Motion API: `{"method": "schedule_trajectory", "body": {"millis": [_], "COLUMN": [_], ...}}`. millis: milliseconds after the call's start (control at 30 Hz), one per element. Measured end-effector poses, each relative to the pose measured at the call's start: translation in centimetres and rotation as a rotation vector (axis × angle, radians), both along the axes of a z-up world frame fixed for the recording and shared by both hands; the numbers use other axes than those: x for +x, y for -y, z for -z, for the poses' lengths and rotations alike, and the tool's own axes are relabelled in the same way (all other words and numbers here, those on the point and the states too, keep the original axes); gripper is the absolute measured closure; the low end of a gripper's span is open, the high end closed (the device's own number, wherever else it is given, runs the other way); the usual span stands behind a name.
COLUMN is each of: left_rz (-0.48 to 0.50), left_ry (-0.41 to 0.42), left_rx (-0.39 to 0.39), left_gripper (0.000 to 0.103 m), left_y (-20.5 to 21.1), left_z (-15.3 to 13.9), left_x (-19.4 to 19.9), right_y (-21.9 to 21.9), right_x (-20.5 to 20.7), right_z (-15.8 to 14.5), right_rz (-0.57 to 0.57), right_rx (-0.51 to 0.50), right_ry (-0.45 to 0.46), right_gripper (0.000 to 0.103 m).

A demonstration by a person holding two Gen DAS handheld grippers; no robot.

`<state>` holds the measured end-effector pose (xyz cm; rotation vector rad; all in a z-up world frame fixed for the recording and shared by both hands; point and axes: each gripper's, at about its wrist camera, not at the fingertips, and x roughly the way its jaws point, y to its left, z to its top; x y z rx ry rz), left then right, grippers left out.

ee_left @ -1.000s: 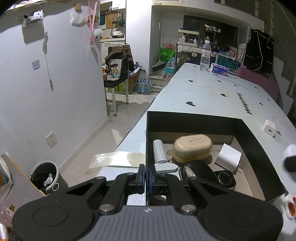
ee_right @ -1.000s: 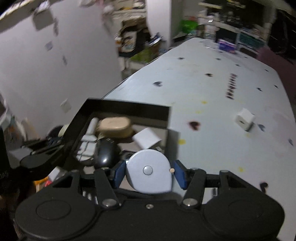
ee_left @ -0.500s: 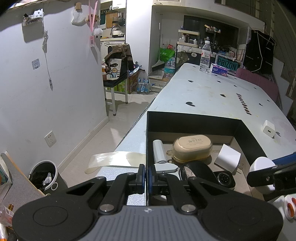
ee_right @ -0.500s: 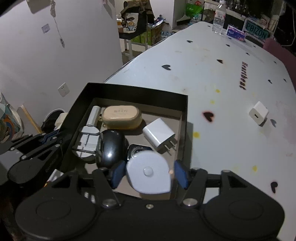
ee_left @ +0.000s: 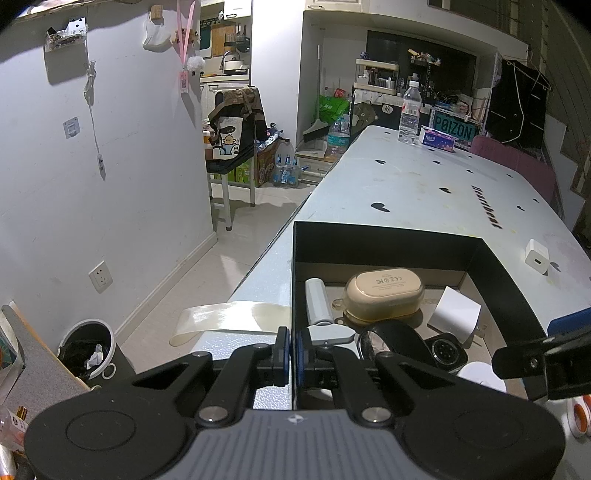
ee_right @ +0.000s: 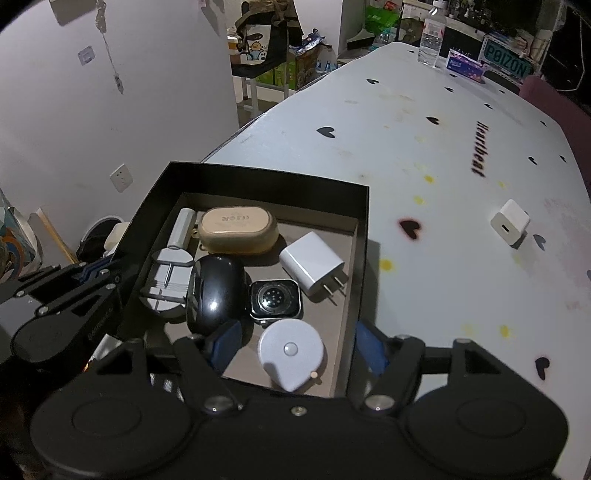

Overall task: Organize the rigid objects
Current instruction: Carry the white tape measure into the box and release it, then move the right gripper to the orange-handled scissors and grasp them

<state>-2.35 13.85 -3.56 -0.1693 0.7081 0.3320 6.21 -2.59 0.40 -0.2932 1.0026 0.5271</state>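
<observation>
A black open box (ee_right: 364, 236) stands at the table's near left corner. In it lie a beige earbud case (ee_right: 238, 229), a black mouse (ee_right: 216, 295), a white plug charger (ee_right: 314, 266), a smartwatch body (ee_right: 275, 299) and a grey tool (ee_right: 166, 280). A round white tape measure (ee_right: 291, 352) rests on the box floor at the near right. My right gripper (ee_right: 297, 345) is open over it, its blue pads clear of it on both sides. My left gripper (ee_left: 290, 354) is shut on the box's left wall (ee_left: 293, 295).
A white cube charger (ee_right: 509, 223) sits alone on the white table (ee_right: 424, 147) to the right of the box. A water bottle (ee_right: 430, 35) and a tissue pack (ee_right: 463, 64) stand at the far end. The floor and a bin (ee_left: 88, 350) lie left of the table edge.
My right gripper carried the tape measure over the box, then spread its fingers. The tape measure now lies on the box floor, free of the pads. The left gripper has not moved.
</observation>
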Motion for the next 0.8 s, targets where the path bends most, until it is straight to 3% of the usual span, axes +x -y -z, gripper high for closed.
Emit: {"method": "schedule_trajectory", "body": {"millis": [233, 367, 600, 800], "left_rz": [0.000, 0.000, 0.000, 0.000], "left_ry": [0.000, 0.000, 0.000, 0.000], "left_rx": [0.000, -0.001, 0.000, 0.001], "left_gripper": [0.099, 0.099, 0.099, 0.099], "left_y": [0.0, -0.1, -0.1, -0.1], "left_z": [0.0, 0.0, 0.0, 0.0], "left_x": [0.0, 0.0, 0.0, 0.0], "right_y": [0.3, 1.1, 4.7, 8.7], "right_x": [-0.2, -0.7, -1.6, -1.6], "right_z": [-0.3, -1.8, -5.6, -6.1], "right_rz": [0.004, 0.003, 0.057, 0.161], "right_rx": [0.008, 0.061, 0.146, 0.172], "right_ry": [0.004, 0.025, 0.116, 0.156], "right_gripper": [0.033, 0.033, 0.015, 0.000]}}
